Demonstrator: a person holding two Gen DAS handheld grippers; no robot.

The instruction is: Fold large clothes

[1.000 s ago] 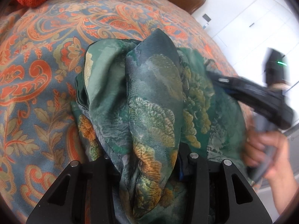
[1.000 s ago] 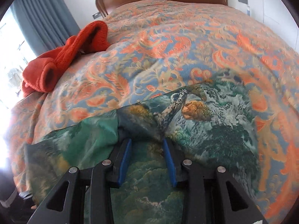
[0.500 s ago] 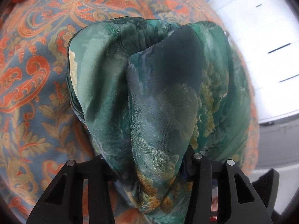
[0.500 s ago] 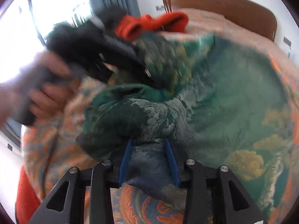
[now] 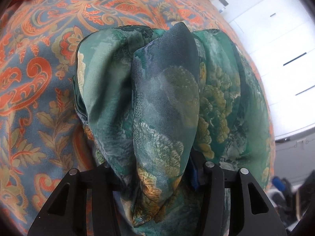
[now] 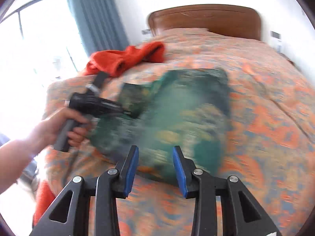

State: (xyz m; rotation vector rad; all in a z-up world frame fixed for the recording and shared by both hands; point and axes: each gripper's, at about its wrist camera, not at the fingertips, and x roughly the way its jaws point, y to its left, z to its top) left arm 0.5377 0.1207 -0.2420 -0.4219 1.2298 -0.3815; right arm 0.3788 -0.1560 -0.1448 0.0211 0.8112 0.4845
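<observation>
A green printed garment (image 6: 187, 114) lies folded on the bed, blurred in the right wrist view. One bunched fold of the garment (image 5: 167, 98) rises between the jaws of my left gripper (image 5: 157, 157) and hides its fingertips. Those jaws are opening with the cloth still between them. In the right wrist view, a person's hand (image 6: 65, 125) holds the left gripper (image 6: 131, 111) at the garment's left corner. My right gripper (image 6: 155, 149) hangs in front of the garment's near edge, its jaws closing slightly with nothing between the blue pads (image 6: 131, 169).
The bedspread (image 6: 265, 118) has an orange and blue paisley pattern. An orange-red garment (image 6: 128, 59) lies crumpled at the far left of the bed. A wooden headboard (image 6: 206, 19) stands behind, with a curtain (image 6: 94, 19) and a bright window to the left. White cabinets (image 5: 275, 39) are beside the bed.
My right gripper carried its fold of the garment over toward the left gripper, let it go and pulled back. The left gripper stayed in place with the bunched cloth.
</observation>
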